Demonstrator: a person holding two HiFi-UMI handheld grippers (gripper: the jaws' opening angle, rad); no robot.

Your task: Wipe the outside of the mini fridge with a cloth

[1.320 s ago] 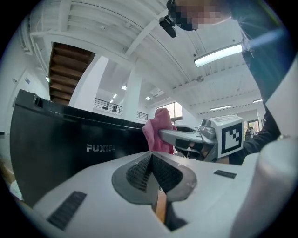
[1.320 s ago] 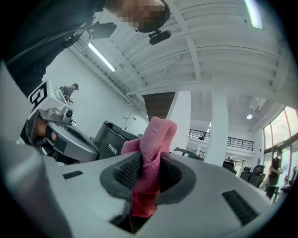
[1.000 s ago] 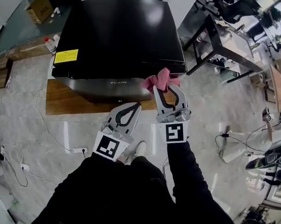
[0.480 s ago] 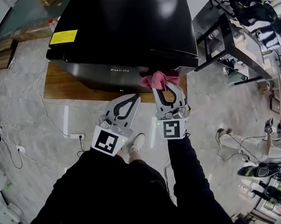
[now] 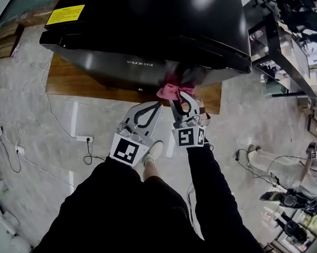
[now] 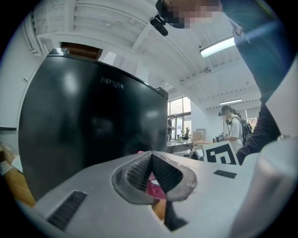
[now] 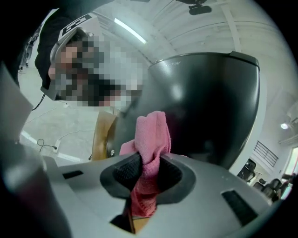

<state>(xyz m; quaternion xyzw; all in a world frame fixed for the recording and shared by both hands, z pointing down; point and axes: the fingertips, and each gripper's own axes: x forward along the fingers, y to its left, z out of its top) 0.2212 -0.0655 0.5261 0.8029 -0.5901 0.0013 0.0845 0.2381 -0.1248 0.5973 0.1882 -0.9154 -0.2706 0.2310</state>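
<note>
Right gripper [image 7: 148, 162] was clamped tight on the pink cloth [image 7: 152, 132], which bunched up past its fingertips, right at the black mini fridge [image 5: 152, 23] front. Left gripper [image 6: 151, 157] was squeezed closed on nothing, just beside the right one, short of the fridge.

A flat brown wooden platform [image 5: 71, 82] lies on the pale grey polished stone floor [image 5: 52, 160]. Near its front edge a white power strip [image 5: 84, 139] rests on the floor, with a thin black cable [image 5: 87, 158] looped just beside it. A black-framed metal worktop [image 5: 272, 49] stands at the upper right. A long white ceiling lamp [image 6: 219, 46] glows overhead.
</note>
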